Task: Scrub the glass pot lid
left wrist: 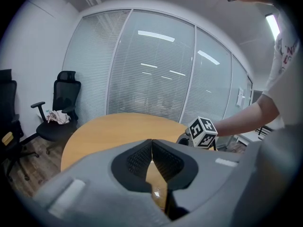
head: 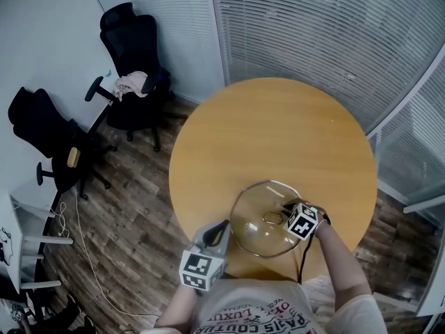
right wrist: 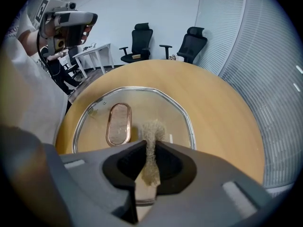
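The glass pot lid (head: 252, 223) lies flat on the near part of the round wooden table (head: 278, 131), its oval copper-coloured handle (head: 273, 218) facing up. My right gripper (head: 287, 211) is over the lid, shut on a beige mesh scrubber (right wrist: 152, 130) whose tip rests on the glass (right wrist: 161, 105) beside the handle (right wrist: 118, 124). My left gripper (head: 222, 229) sits at the lid's left rim with its jaws shut (left wrist: 152, 145) and nothing visible between the tips. The right gripper's marker cube (left wrist: 203, 132) shows just beyond it.
Two black office chairs (head: 132, 61) (head: 49, 138) stand on the wood floor to the left, one with a cloth on its seat. A white desk (head: 17, 245) and a floor cable are at the far left. Blind-covered glass walls (head: 327, 33) curve behind the table.
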Available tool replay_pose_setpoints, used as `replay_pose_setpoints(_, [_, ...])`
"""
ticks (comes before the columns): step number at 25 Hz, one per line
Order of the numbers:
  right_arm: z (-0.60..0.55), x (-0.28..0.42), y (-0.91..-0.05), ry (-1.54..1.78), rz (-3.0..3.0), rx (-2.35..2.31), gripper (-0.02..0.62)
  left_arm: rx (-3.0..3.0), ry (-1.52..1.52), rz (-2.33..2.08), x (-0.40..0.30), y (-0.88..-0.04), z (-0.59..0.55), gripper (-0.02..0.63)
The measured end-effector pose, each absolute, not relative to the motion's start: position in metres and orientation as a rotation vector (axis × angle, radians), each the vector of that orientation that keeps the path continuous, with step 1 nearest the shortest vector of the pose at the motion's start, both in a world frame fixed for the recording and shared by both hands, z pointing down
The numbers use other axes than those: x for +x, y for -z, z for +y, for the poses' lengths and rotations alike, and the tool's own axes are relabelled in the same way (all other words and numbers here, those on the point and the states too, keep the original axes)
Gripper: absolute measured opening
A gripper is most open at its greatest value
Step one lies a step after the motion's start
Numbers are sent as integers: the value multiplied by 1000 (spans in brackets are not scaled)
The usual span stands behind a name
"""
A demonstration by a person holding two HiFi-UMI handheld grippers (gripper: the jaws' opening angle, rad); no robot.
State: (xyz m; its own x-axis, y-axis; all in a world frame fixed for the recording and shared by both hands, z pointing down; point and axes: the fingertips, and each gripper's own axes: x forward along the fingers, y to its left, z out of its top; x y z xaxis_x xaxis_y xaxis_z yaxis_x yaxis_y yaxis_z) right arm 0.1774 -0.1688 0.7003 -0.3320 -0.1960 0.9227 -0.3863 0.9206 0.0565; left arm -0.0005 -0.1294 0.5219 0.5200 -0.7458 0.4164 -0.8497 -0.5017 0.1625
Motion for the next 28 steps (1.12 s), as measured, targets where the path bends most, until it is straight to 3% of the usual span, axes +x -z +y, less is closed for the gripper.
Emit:
replay_pose_setpoints(18, [-111, 199, -704, -351, -1800, 671, 55, 2503, -411, -1173, 9, -518, -120, 8])
replay_pose_setpoints(28, [-83, 169, -696, -441, -1734, 796, 57, 2556, -423, -1047, 4, -519, -114, 8])
